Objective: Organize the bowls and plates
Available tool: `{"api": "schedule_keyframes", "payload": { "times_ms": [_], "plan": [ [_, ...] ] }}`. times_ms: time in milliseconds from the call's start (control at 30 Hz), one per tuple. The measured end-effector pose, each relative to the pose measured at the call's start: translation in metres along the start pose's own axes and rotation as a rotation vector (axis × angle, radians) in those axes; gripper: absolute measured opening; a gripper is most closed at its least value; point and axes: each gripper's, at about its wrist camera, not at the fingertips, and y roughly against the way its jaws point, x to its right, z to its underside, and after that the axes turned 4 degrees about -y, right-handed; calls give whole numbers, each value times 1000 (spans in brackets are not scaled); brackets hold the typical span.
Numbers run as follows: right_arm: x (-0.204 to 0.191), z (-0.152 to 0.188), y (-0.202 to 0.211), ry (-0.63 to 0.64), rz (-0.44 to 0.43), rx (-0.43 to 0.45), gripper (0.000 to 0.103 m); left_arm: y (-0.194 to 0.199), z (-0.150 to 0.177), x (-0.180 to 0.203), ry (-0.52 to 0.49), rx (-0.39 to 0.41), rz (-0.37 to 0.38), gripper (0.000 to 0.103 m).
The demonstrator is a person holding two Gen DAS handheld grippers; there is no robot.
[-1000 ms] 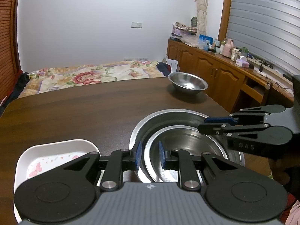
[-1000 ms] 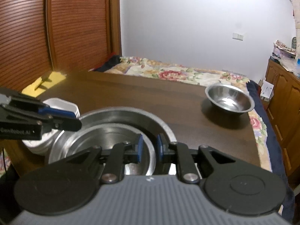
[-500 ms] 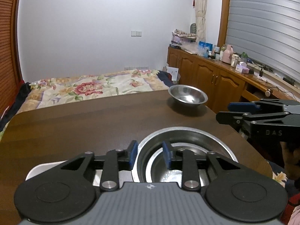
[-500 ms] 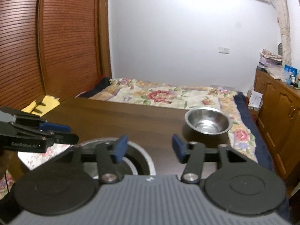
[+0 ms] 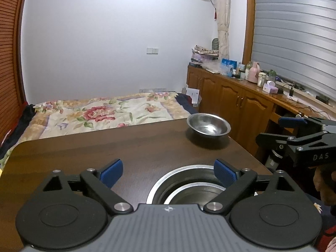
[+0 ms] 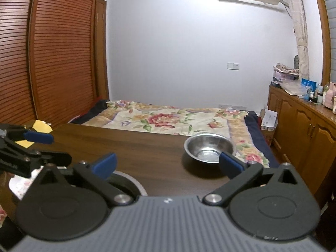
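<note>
A large steel bowl (image 5: 163, 178) with a smaller steel bowl (image 5: 195, 193) nested inside sits on the dark wooden table (image 5: 126, 147), close under my left gripper (image 5: 168, 171), which is open and empty above it. A single small steel bowl (image 5: 208, 125) stands near the far right edge of the table. My right gripper (image 6: 168, 163) is open and empty too, raised over the table, with that lone bowl (image 6: 209, 150) just beyond its right finger. The big bowl's rim (image 6: 134, 181) peeks out under its left finger. A white flowered dish (image 6: 19, 185) lies at the left, mostly hidden.
A bed with a floral cover (image 5: 100, 113) lies beyond the table's far edge. Wooden cabinets (image 5: 237, 105) with clutter on top run along the right wall. Louvred wooden doors (image 6: 48, 58) stand on the left. The other gripper (image 5: 302, 145) hovers off the table's right side.
Both grippers opened, letting go of the nested bowls' rims, and lifted up and back. The bowls stayed on the table.
</note>
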Motion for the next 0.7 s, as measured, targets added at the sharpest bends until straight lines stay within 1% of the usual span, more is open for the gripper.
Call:
{"api": "schedule_keyframes", "payload": {
  "times_ms": [133,233,400,700],
  "plan": [
    [7,-4,-4,-3,8,-1,103,-4,-10,4,-21,7,13,96],
    [16,-8,-10,-11,24,-6,103,-9,-18,6,-39,14,39,96],
    [31,-12,-26,-21,47,-19,103,-29,-34,4,-40,18,74,96],
    [54,-18,-63,-70,77,-50,103,-68,-60,-4,-29,-4,95,96]
  ]
}}
